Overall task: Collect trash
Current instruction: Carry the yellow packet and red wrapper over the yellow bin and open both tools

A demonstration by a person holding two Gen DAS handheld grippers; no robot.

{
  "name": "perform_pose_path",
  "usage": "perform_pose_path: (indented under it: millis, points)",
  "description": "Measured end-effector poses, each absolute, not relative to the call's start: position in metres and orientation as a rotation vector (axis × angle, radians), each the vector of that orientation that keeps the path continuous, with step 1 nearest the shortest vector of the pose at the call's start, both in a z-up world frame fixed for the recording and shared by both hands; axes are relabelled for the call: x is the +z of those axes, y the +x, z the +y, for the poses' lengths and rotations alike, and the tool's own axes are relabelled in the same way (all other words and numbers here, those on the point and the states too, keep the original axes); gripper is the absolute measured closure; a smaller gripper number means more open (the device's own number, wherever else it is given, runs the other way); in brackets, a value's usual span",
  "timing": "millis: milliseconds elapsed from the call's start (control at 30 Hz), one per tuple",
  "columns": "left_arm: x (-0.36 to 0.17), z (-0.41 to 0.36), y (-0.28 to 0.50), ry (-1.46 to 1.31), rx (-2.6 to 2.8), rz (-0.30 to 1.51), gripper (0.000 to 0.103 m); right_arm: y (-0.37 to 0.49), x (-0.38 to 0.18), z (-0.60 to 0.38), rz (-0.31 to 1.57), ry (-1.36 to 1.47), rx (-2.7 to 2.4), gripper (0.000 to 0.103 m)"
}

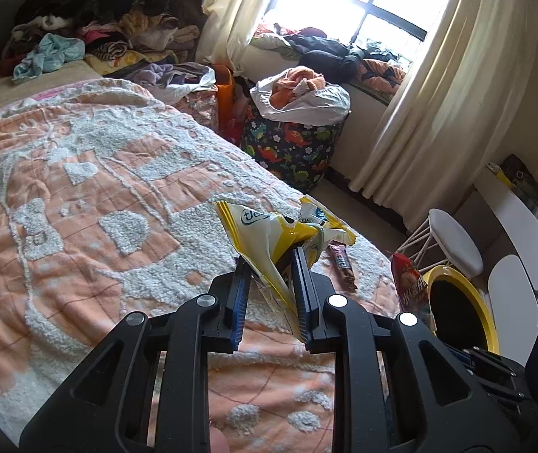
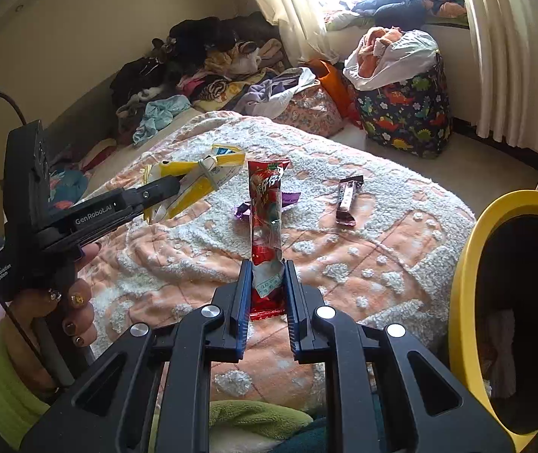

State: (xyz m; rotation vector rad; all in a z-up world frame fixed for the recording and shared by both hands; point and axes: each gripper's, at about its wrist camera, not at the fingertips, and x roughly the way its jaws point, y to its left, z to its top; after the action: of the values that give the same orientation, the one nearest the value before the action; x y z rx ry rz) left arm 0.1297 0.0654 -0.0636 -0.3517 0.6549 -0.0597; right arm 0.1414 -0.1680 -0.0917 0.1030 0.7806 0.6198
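Observation:
My left gripper point(image 1: 271, 260) is shut on a yellow and white snack bag point(image 1: 269, 238), held above the orange and white blanket point(image 1: 99, 196); it also shows in the right wrist view point(image 2: 178, 188) with the bag point(image 2: 193, 185). My right gripper point(image 2: 267, 268) is shut on a red snack wrapper point(image 2: 265, 211) that stands upright between its fingers; the wrapper also shows in the left wrist view point(image 1: 408, 283). A brown candy bar wrapper point(image 2: 348, 198) and a purple wrapper point(image 2: 291, 198) lie on the blanket. A yellow-rimmed bin point(image 2: 469, 260) stands right of the bed.
Clothes are piled at the head of the bed point(image 2: 201, 60) and on the window sill point(image 2: 401, 0). A dinosaur-print bag point(image 2: 408, 113) full of laundry stands by the curtains point(image 2: 507, 49). A white stool point(image 1: 454, 241) and white desk point(image 1: 518, 226) stand beyond the bin.

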Motion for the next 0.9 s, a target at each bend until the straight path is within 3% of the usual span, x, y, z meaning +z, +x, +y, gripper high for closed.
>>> perform_pose_path:
  millis: [900]
  points:
    - [-0.035, -0.026, 0.125, -0.221, -0.234, 0.632, 0.087, 0.151, -0.062, -0.285, 0.673, 0.243, 0.405, 0.087]
